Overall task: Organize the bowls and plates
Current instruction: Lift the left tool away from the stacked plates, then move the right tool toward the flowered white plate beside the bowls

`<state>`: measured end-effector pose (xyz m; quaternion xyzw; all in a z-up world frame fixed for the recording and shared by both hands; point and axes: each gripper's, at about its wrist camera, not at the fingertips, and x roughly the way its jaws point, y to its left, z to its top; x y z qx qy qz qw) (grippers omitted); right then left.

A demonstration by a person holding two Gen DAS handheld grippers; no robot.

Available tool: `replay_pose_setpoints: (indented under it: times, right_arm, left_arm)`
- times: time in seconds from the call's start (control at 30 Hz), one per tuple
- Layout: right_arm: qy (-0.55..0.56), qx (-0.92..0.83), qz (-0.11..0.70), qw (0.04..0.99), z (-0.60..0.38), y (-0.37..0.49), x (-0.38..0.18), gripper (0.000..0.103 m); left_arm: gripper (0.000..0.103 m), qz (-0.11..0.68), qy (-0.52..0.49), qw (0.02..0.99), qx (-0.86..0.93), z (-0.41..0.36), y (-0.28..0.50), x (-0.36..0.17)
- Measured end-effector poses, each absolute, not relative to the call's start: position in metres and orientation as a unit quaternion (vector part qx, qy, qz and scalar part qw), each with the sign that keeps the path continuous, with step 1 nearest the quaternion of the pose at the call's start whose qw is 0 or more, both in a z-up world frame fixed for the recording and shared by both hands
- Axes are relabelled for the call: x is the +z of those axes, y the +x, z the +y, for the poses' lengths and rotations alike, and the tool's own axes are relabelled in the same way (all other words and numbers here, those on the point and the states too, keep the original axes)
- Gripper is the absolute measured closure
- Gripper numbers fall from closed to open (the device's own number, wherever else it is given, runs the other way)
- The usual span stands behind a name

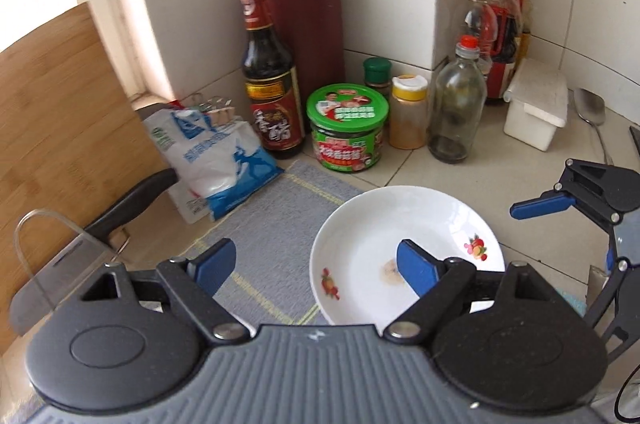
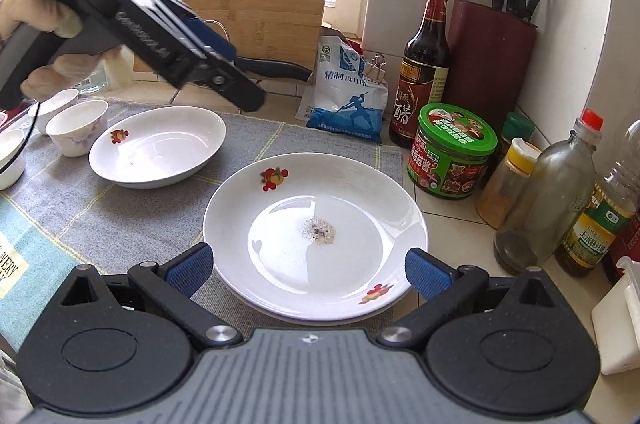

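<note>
A white plate (image 2: 316, 224) with fruit prints and a small patch of crumbs lies at the mat's right edge. My right gripper (image 2: 310, 271) stands open with its blue pads on either side of the plate's near part; they do not visibly press on it. My left gripper (image 1: 316, 266) is open and holds nothing; its right finger hangs over the same plate (image 1: 404, 244). In the right wrist view the left gripper (image 2: 232, 72) hovers above the mat at the upper left, held by a gloved hand (image 2: 40, 12). A deeper white dish (image 2: 160, 148) and small bowls (image 2: 78, 128) sit to the left.
A grey mat (image 2: 100, 216) covers the counter. Behind stand a vinegar bottle (image 1: 272, 84), a green-lidded jar (image 1: 346, 128), a knife block (image 1: 308, 32), a salt bag (image 1: 216, 160), spice jars and oil bottles (image 1: 452, 104). A cutting board (image 1: 60, 104) and a cleaver (image 1: 60, 264) are at the left.
</note>
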<state>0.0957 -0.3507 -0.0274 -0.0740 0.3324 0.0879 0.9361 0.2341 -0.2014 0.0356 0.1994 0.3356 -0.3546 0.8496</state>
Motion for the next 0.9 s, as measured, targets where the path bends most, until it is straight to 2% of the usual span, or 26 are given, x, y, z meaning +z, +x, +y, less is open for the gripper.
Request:
replay_pose_setpoints:
  times: [0.33,0.8,0.9]
  right_arm:
    - [-0.062,0.138,0.329,0.932,-0.324,0.121,-0.026,0.000]
    - [-0.101,0.123,0.340,0.927,-0.265,0.131,-0.021,0.000]
    - [-0.103,0.127,0.350,0.922,-0.258,0.130,-0.023,0.000]
  left_arm:
    - [0.015,0.357,0.160,0.899,-0.197,-0.124,0.168,0.001]
    - [0.015,0.416,0.112,0.891,-0.143,-0.074,0.163,-0.071]
    - [0.011,0.413,0.098,0.893,-0.154,-0.073,0.167,-0.075]
